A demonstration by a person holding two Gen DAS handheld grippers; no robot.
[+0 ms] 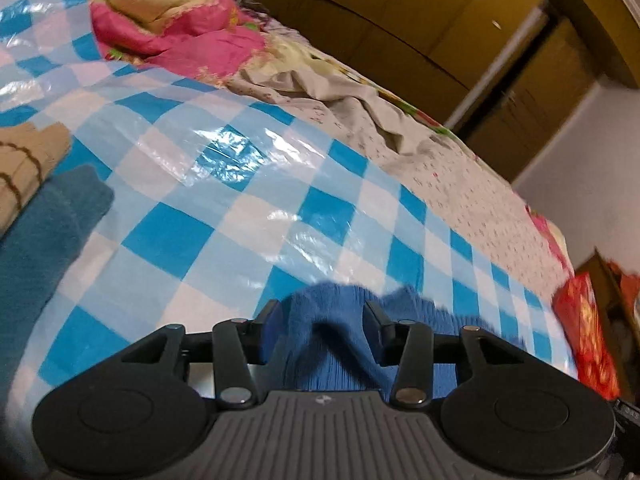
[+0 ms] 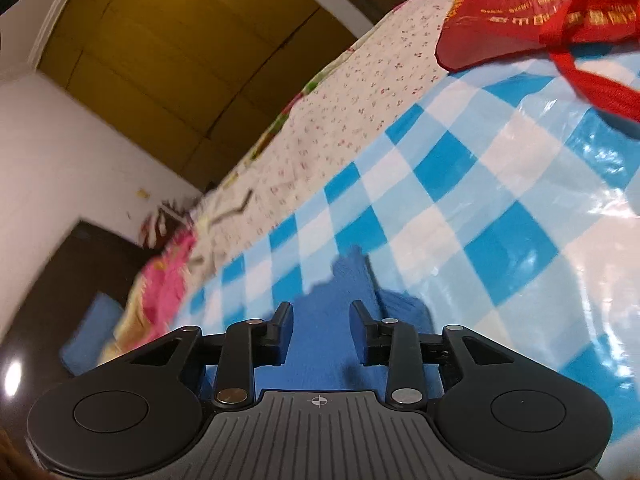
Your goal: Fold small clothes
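Note:
A small blue knit garment point(image 1: 340, 340) lies on the blue-and-white checked plastic sheet point(image 1: 224, 200). In the left wrist view my left gripper point(image 1: 322, 312) has its fingers apart with bunched blue fabric between them. In the right wrist view the same blue garment point(image 2: 332, 320) lies flat under and between the fingers of my right gripper point(image 2: 322, 312), whose jaws stand apart. Whether either gripper pinches the cloth cannot be told. A folded teal cloth point(image 1: 44, 248) and a folded tan striped one point(image 1: 24, 160) sit at the left.
A pink and cream quilt point(image 1: 180, 28) and a floral sheet point(image 1: 400, 136) lie beyond the checked sheet. A red printed bag point(image 2: 540, 8) sits at the far right of the bed. A brown wardrobe point(image 1: 440, 20) and white wall stand behind.

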